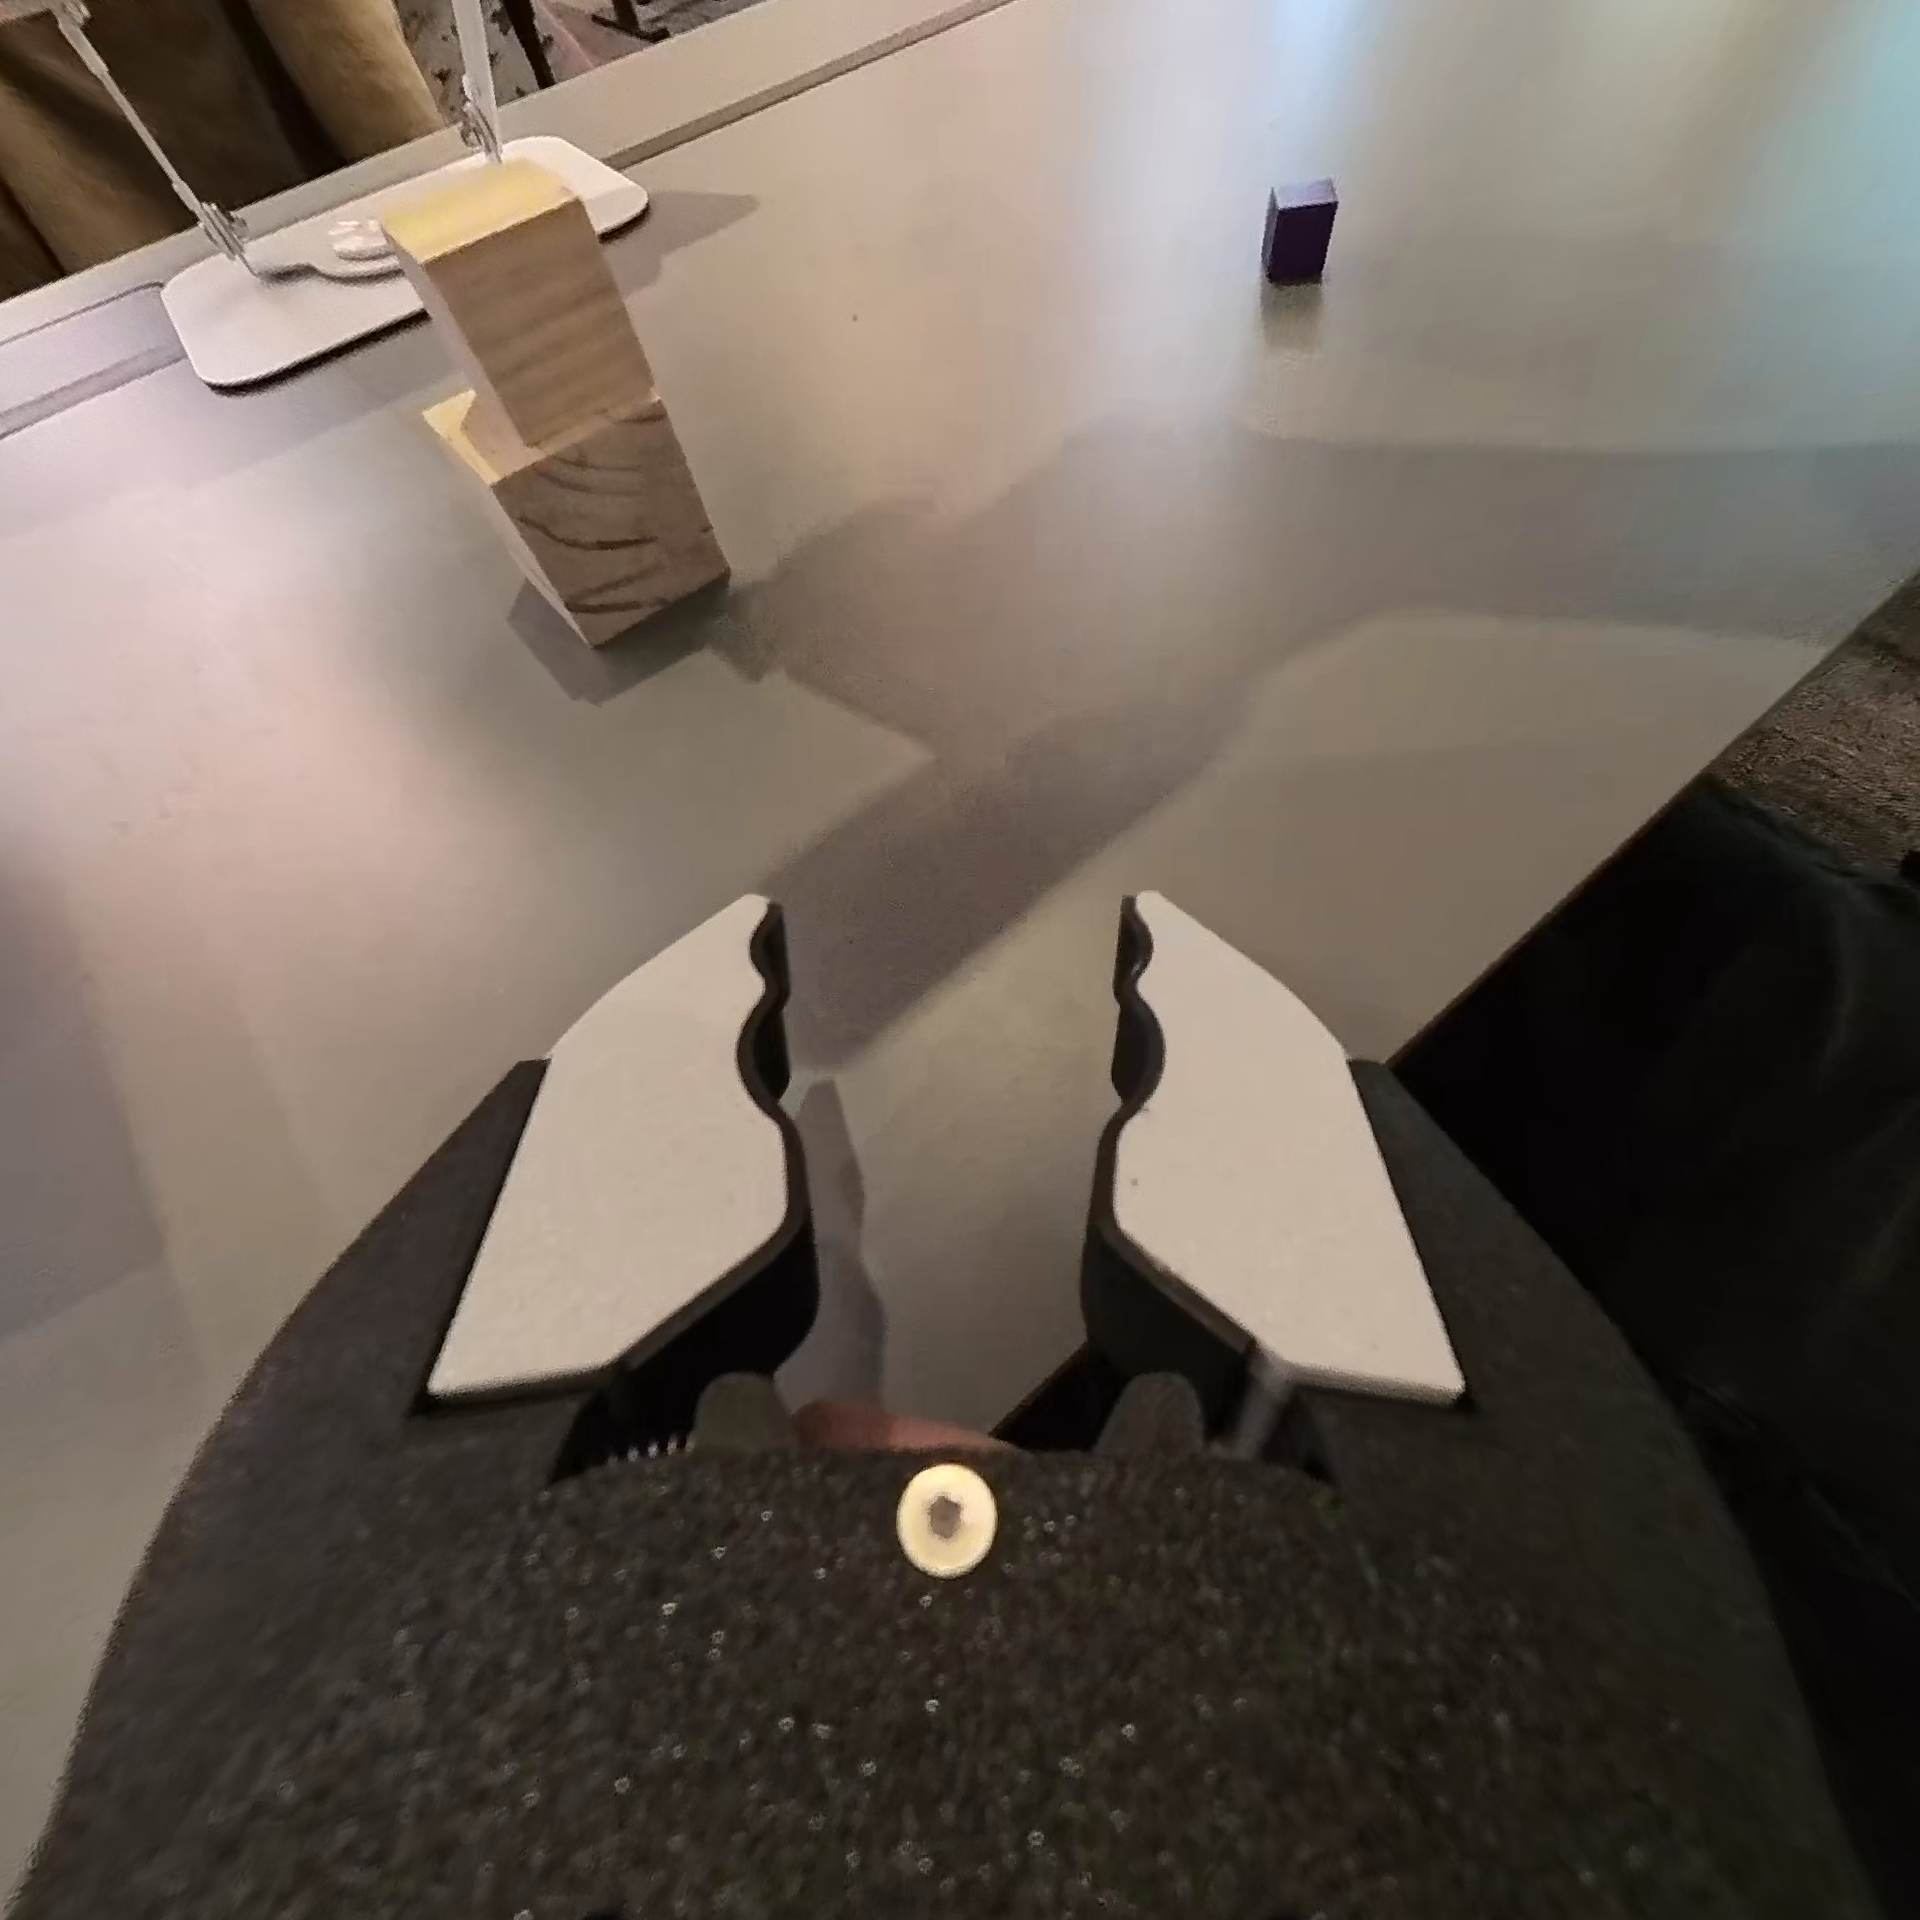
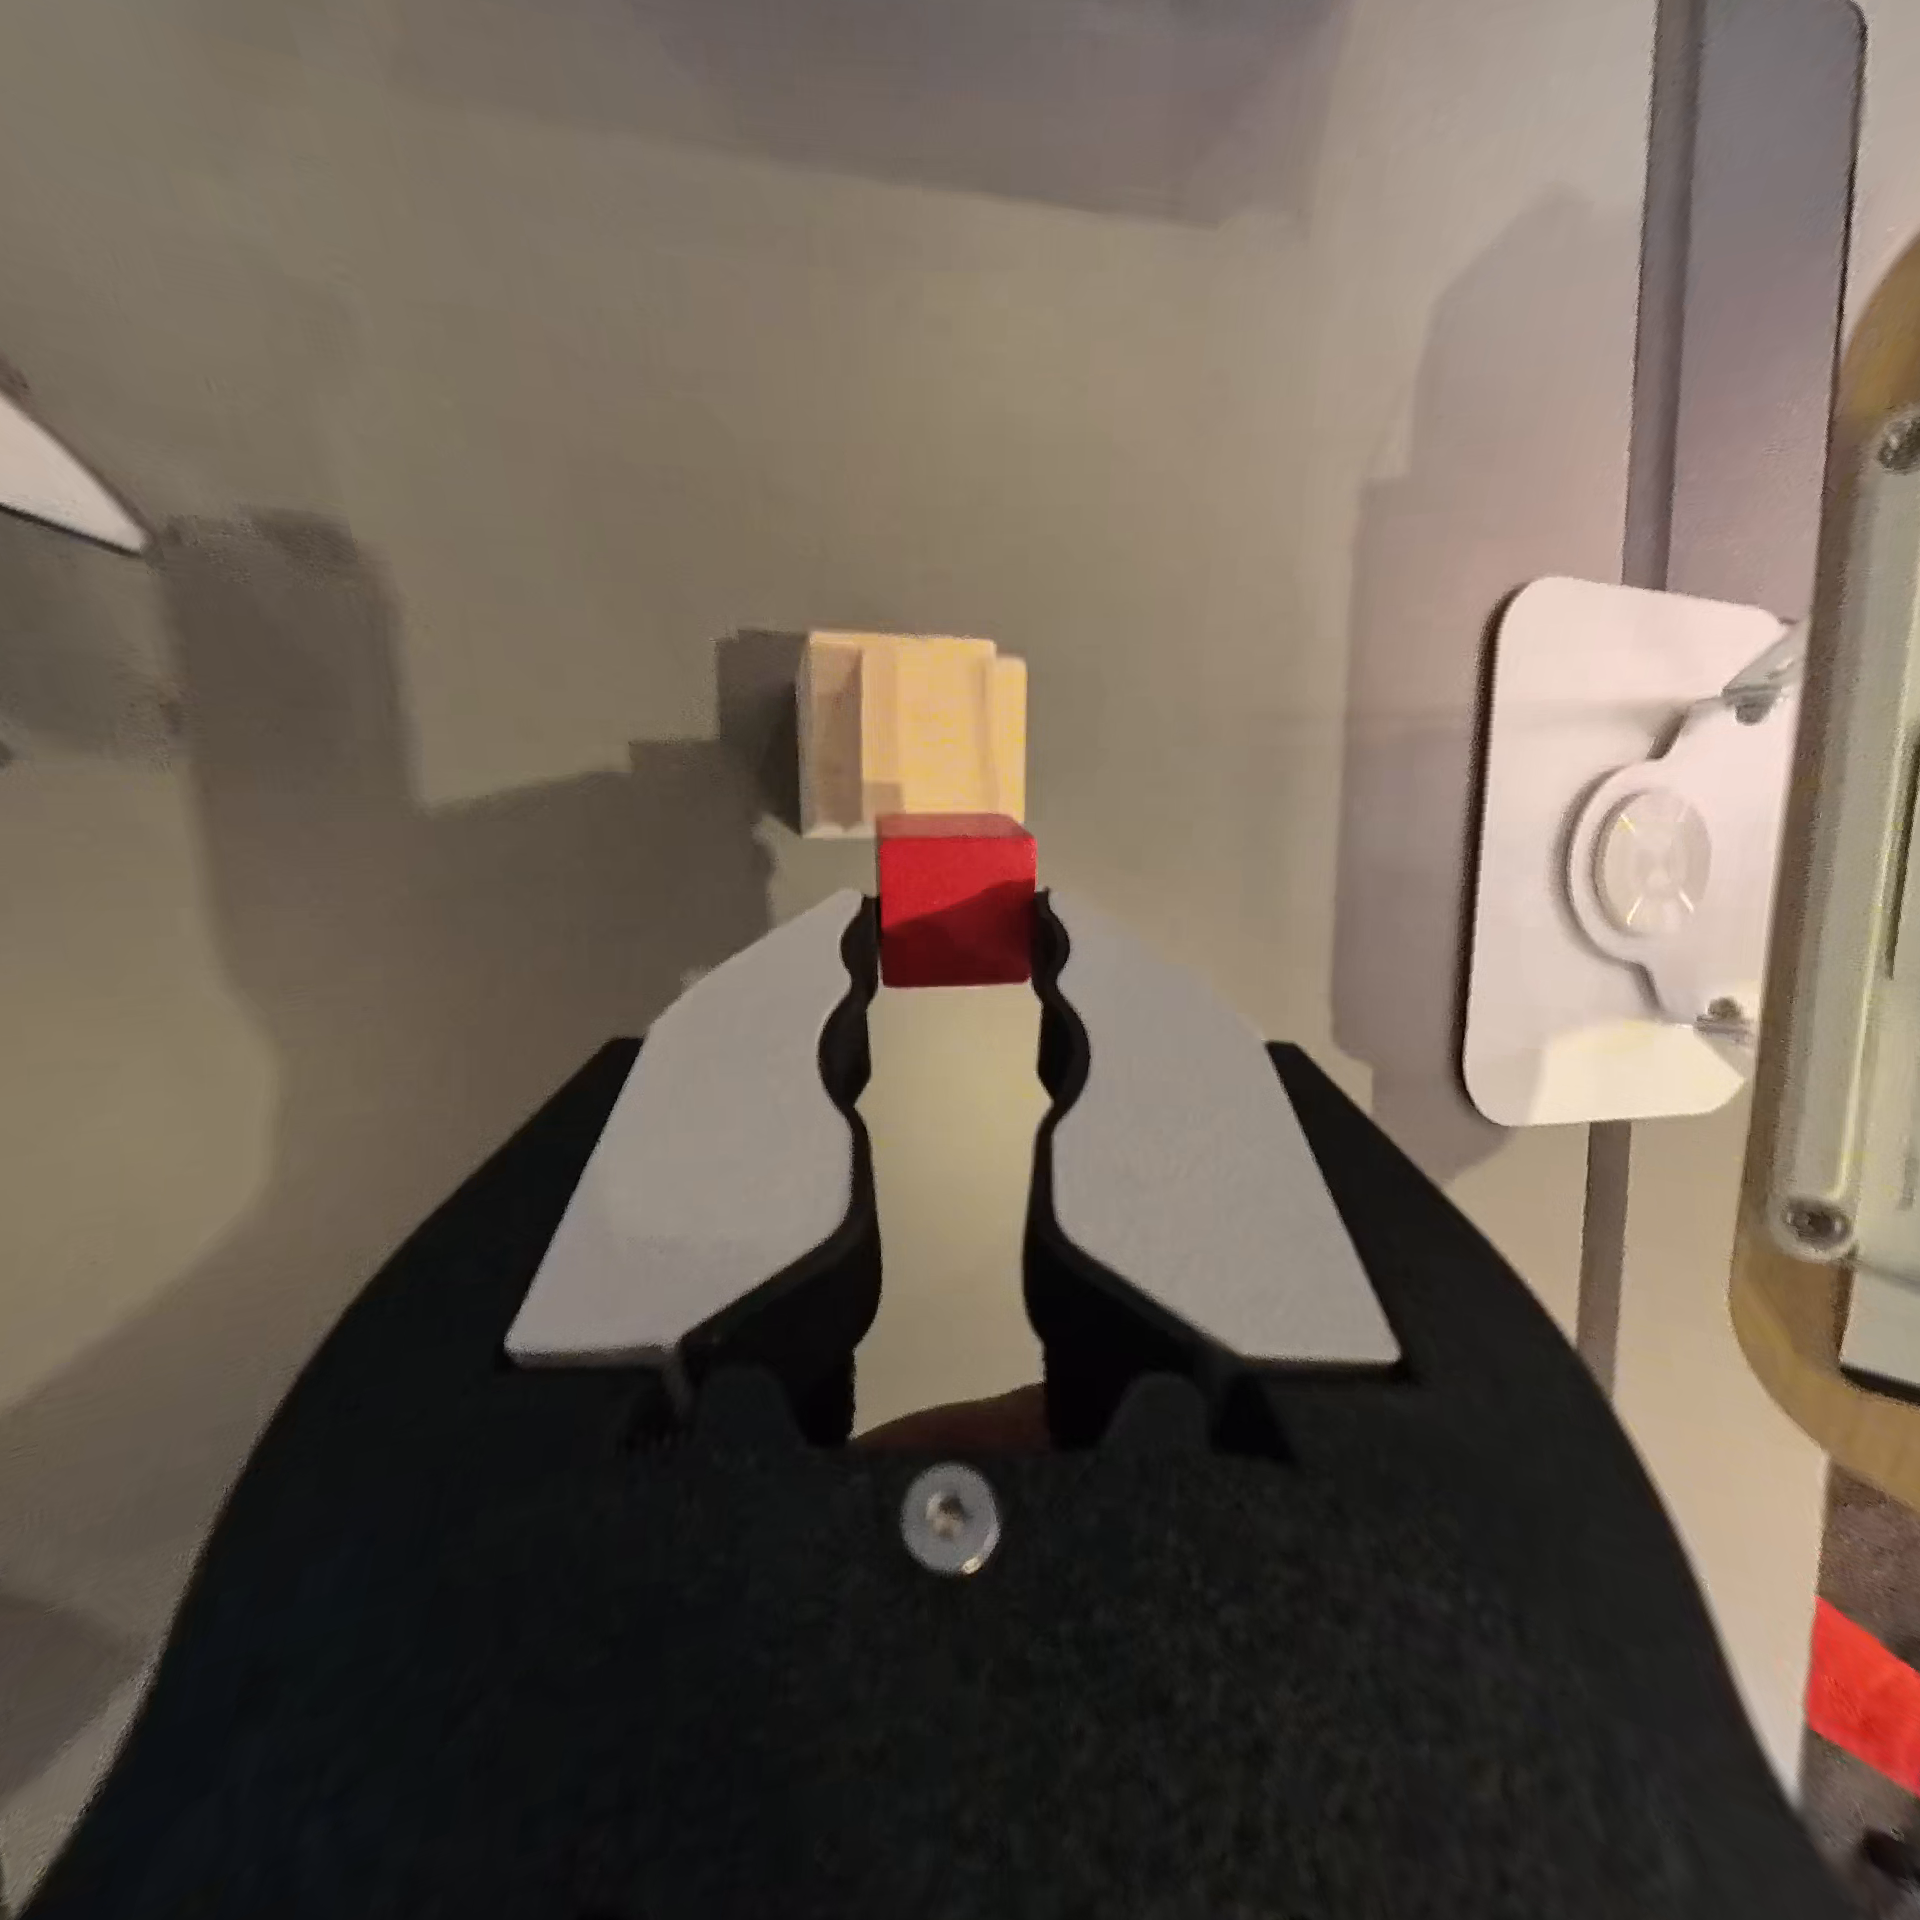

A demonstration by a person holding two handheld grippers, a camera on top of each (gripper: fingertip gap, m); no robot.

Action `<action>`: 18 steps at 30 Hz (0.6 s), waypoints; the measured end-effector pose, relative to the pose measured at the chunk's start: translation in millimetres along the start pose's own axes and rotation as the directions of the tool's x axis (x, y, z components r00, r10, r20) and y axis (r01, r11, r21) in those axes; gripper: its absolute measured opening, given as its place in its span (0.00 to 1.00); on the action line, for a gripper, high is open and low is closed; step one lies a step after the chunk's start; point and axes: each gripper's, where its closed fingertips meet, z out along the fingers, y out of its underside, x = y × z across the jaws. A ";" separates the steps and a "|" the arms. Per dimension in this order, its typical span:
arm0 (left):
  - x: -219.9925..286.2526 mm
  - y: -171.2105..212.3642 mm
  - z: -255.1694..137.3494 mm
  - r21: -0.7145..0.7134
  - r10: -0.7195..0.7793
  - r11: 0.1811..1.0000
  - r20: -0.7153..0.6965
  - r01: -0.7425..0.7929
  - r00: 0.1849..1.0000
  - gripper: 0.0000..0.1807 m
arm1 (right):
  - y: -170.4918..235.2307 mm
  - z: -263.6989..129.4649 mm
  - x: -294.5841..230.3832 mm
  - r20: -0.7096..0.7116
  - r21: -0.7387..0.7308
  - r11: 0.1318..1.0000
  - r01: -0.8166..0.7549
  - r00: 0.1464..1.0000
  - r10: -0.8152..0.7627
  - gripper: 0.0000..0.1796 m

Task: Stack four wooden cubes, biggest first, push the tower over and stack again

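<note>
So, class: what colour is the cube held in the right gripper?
Red cube, pinched at the right gripper's tips; right wrist view shows it best.

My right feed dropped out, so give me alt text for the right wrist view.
The right gripper is shut on a small red cube at its fingertips, seen from above and just short of two stacked plain wooden cubes on the grey table. A white stand base sits to the right.
</note>
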 end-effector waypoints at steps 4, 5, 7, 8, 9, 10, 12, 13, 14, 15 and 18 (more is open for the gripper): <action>-2.1 -4.4 -2.6 0.019 0.008 1.000 0.021 -0.009 1.000 0.32 | -10.0 20.4 5.1 -0.014 -0.104 0.995 0.002 1.000 -0.004 0.15; -2.6 -4.9 -3.1 0.020 0.006 1.000 0.024 -0.006 1.000 0.32 | -11.4 24.2 6.5 -0.003 -0.118 0.993 -0.012 1.000 0.011 0.15; -3.7 -6.3 -4.6 0.027 0.003 1.000 0.027 -0.003 1.000 0.32 | -15.7 29.6 5.9 0.032 -0.124 0.992 -0.031 0.999 0.035 0.15; -4.3 -6.6 -5.5 0.029 0.002 1.000 0.028 -0.003 1.000 0.32 | -17.0 31.4 6.3 0.040 -0.126 0.991 -0.033 0.998 0.038 0.15; -5.0 -7.0 -6.4 0.031 0.002 1.000 0.030 -0.003 1.000 0.32 | -17.8 33.0 6.2 0.048 -0.130 0.991 -0.034 0.998 0.041 0.15; -5.4 -7.1 -7.3 0.034 0.001 0.999 0.031 -0.002 1.000 0.32 | -17.8 34.6 5.3 0.058 -0.138 0.990 -0.034 0.997 0.043 0.15; -6.2 -7.0 -8.8 0.035 0.001 0.999 0.031 -0.002 1.000 0.32 | -15.2 38.1 2.6 0.076 -0.163 0.986 -0.027 0.996 0.040 0.15; -6.5 -6.9 -9.2 0.036 0.001 0.999 0.031 -0.002 1.000 0.32 | -13.5 39.9 3.0 0.072 -0.177 0.984 -0.021 0.997 0.034 0.15; -6.6 -6.8 -9.6 0.036 0.001 0.999 0.030 -0.002 1.000 0.32 | -12.6 41.7 2.5 0.075 -0.186 0.983 -0.014 0.997 0.028 0.15; -6.6 -6.6 -9.6 0.035 0.001 0.999 0.028 -0.002 1.000 0.32 | -12.4 42.9 1.8 0.077 -0.189 0.982 -0.012 0.997 0.027 0.16; -6.3 -6.3 -9.8 0.035 0.002 0.999 0.025 -0.003 1.000 0.32 | -14.2 44.5 5.9 0.049 -0.191 0.982 -0.004 0.999 0.013 0.16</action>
